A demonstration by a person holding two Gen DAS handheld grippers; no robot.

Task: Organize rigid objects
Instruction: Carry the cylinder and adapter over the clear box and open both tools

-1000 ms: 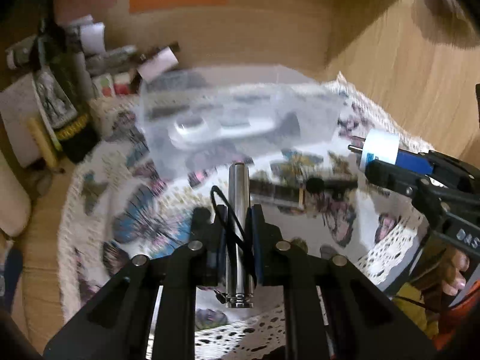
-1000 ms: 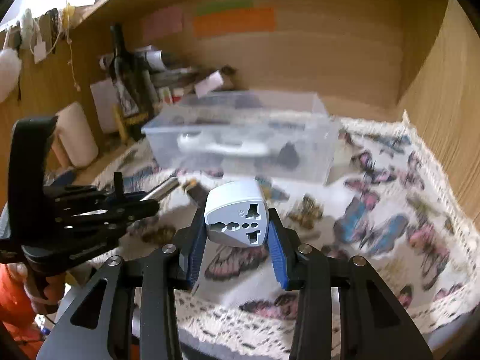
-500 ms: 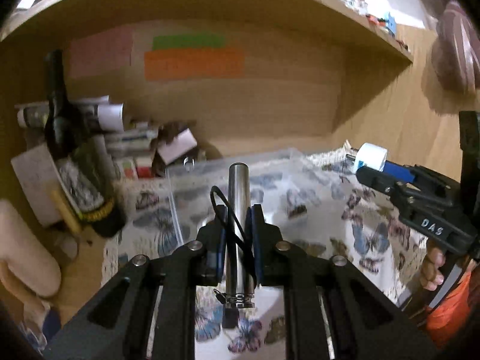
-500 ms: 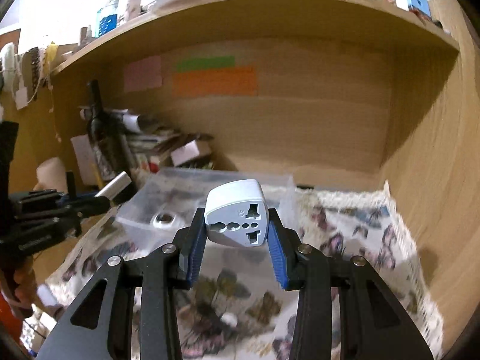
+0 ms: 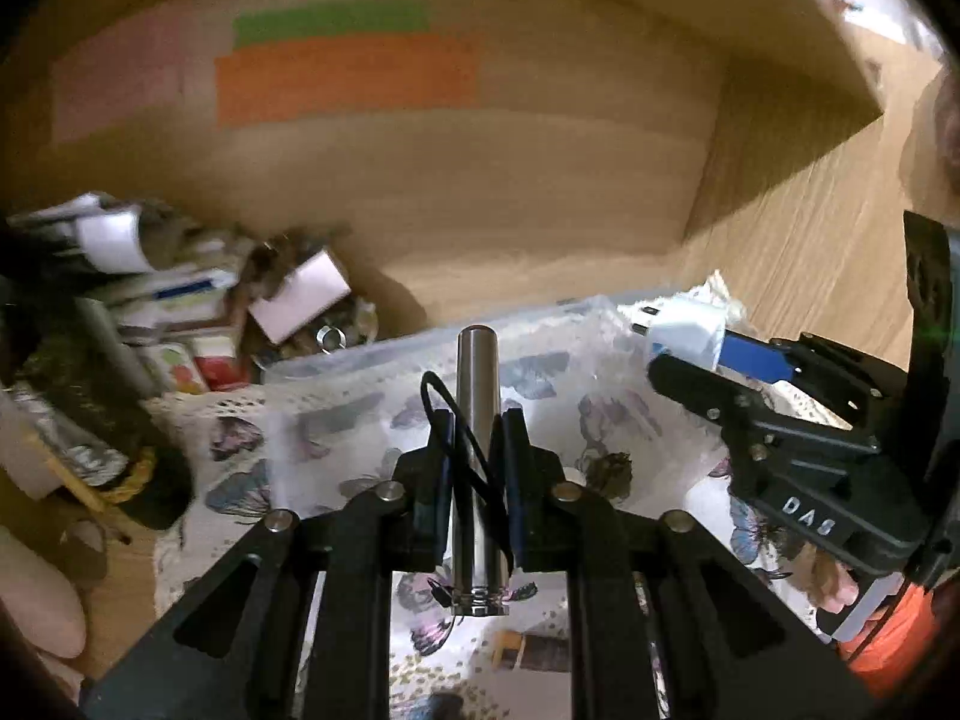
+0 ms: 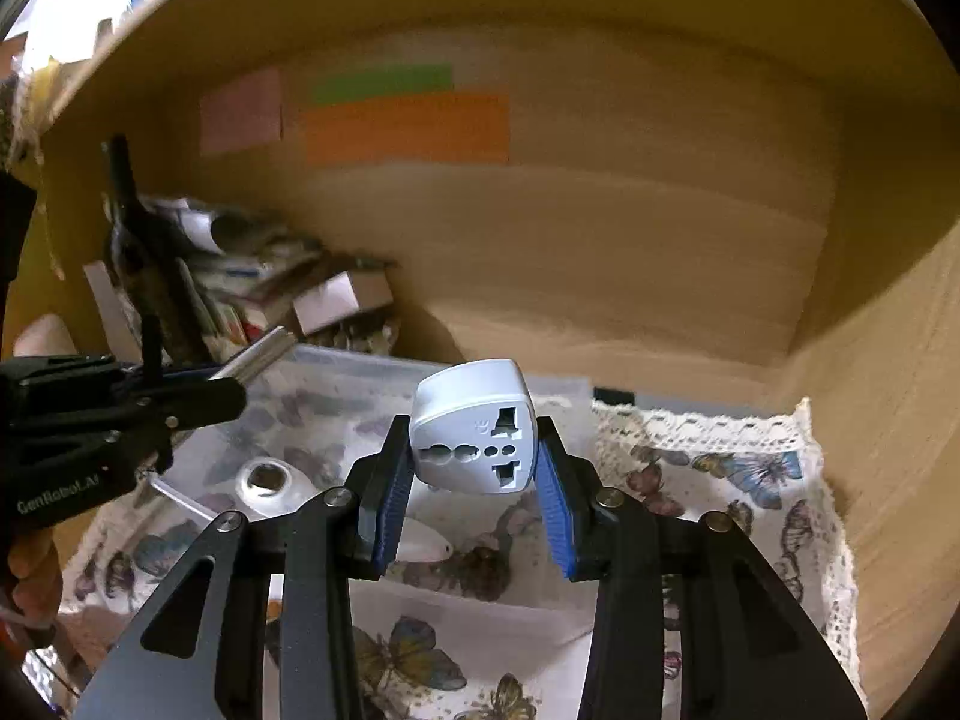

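Presently held: one white adapter (image 6: 474,426), socket face toward the camera, clamped between the blue pads (image 6: 387,510) of the right gripper (image 6: 474,516) and carried above the bin (image 6: 558,387).

Item two: steel tube (image 5: 477,456) with a thin black cord (image 5: 438,396) looped beside it, pinched upright along the fingers of the left gripper (image 5: 477,480); jaws closed on it. It too hangs over the bin, toward its left side.

Container: clear plastic bin, open-topped, resting on a butterfly-print cloth (image 6: 744,474) with a lace edge, inside a wooden alcove. Contents visible through the wall: a white rounded piece (image 6: 267,483); others too blurred to name.

Surroundings: dark bottle (image 6: 129,228) and a heap of small boxes (image 6: 336,297) at back left.

Step in hand, by judgement: transport, both items poised for deposit. Next move calls for lowering each past the rim, one at a time so the grippers stay apart, then parting the fingers.
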